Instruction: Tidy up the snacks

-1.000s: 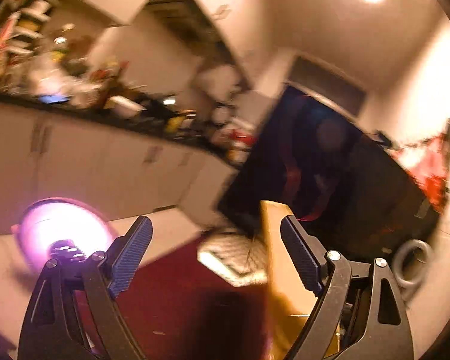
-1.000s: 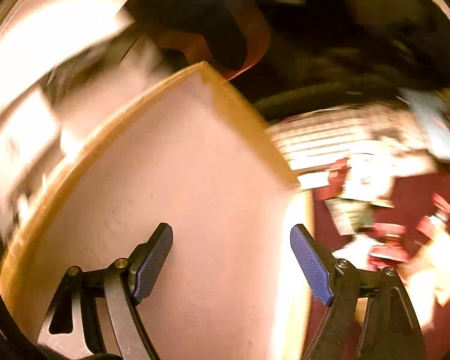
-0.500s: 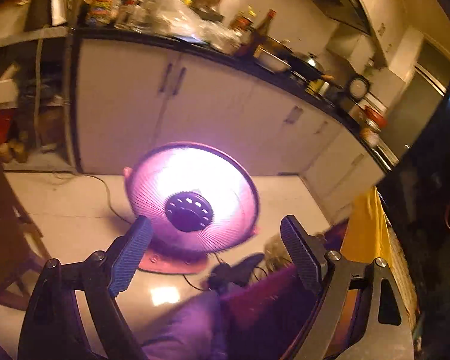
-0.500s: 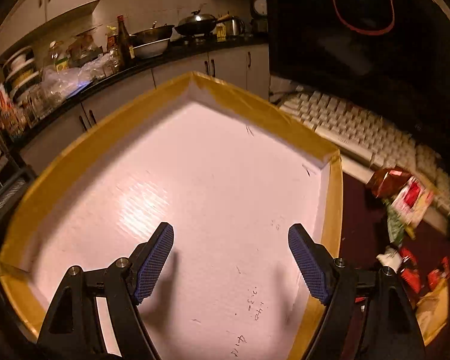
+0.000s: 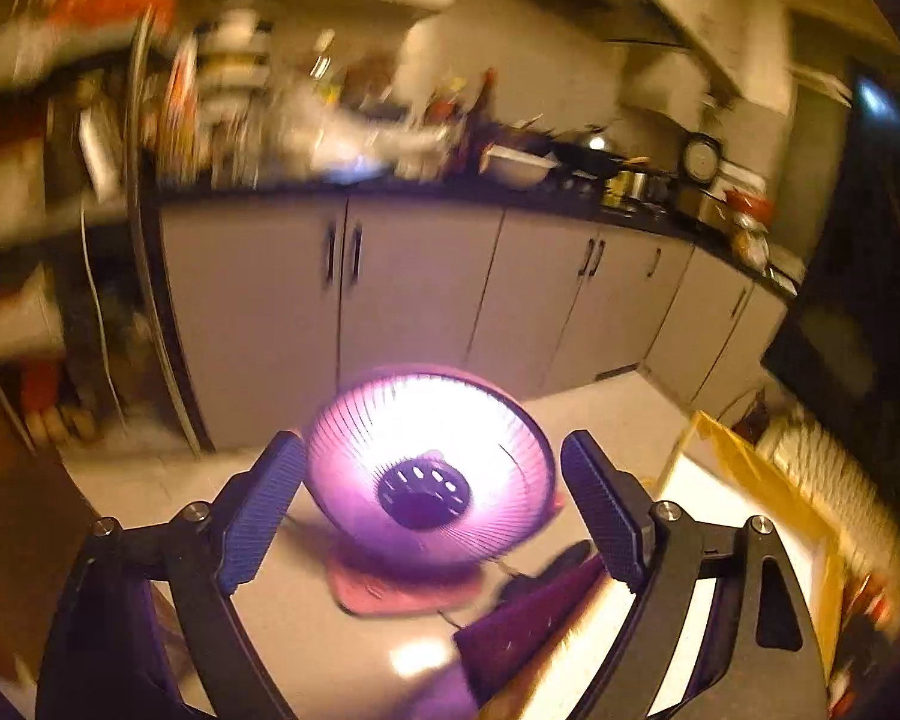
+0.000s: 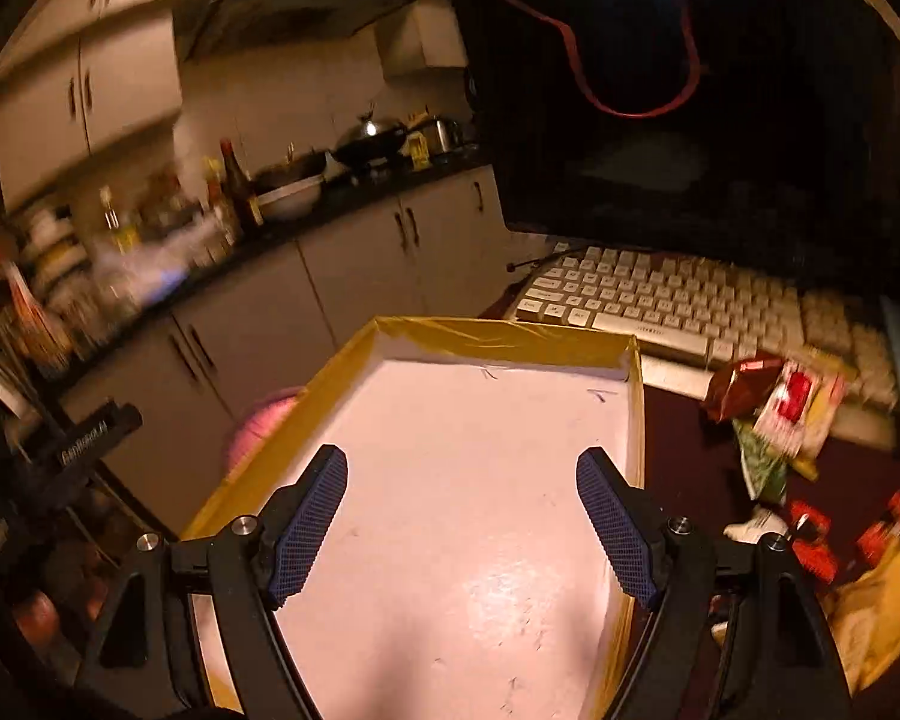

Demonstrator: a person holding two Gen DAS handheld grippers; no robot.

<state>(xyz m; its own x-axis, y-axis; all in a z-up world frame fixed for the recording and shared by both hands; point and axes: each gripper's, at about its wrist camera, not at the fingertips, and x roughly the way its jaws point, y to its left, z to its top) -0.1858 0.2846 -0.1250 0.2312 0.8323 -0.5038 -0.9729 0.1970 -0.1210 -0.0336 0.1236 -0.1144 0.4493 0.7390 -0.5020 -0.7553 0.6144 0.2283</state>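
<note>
Jaws of both grippers stand wide apart, nothing between the pads. Right gripper (image 6: 462,516) hangs over a shallow tray (image 6: 492,341) with yellow taped walls and a bare white floor; the tray sits on a dark maroon counter (image 6: 684,438), its far wall just short of a white keyboard (image 6: 690,300) that runs along the counter's back edge under a dark monitor (image 6: 720,150). Snack packets (image 6: 774,414) lie loose on the counter to the right of the tray, outside it: a shiny brown-red pouch, a white-and-red one, a green one below those, and small red pieces (image 6: 810,546) nearer the front right corner, beside a yellow bag (image 6: 876,612) at the edge of view. All are somewhat blurred; labels cannot be read. Left gripper (image 5: 432,504) is off the counter's left side and points at the floor (image 5: 306,618), where a round heater (image 5: 432,468) glows pink-white on a reddish base. The tray's yellow wall shows at the right of the left wrist view. Grey kitchen cabinets (image 5: 414,282) and a cluttered worktop (image 5: 510,192) fill the background of both views, blurred on the left.
</note>
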